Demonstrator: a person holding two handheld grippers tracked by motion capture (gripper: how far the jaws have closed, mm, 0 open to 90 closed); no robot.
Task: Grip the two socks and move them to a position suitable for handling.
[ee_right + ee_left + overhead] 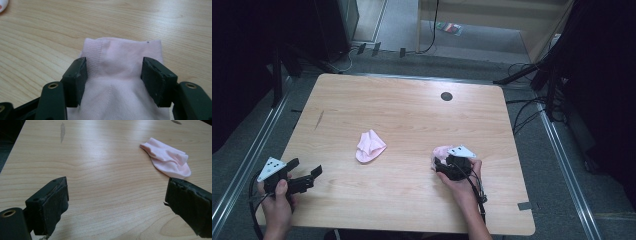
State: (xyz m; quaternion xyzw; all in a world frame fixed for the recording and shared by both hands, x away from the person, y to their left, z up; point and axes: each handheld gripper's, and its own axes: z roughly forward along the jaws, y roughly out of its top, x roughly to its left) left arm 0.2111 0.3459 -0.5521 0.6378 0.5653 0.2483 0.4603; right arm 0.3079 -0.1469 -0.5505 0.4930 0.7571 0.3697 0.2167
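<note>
Right gripper [113, 75]: I see its jaws about half apart, straddling the cuff end of a pink sock [120, 65]; whether the pads press it, I cannot tell.
That sock: lying on the table [402, 120], near-right part.
Left gripper [117, 202]: I read the jaws wide apart, nothing between them, low over bare wood.
Second pink sock [370, 146]: crumpled mid-table, well apart from both grippers.

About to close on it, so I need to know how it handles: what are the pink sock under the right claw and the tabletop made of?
Pink sock: looks like a soft, matte, fine knit, with a ribbed cuff band and limp folds, probably cotton or a blend. Tabletop: pale wood grain with a smooth, faint sheen, likely laminate or veneer rather than solid wood; the look alone cannot settle it.
</note>
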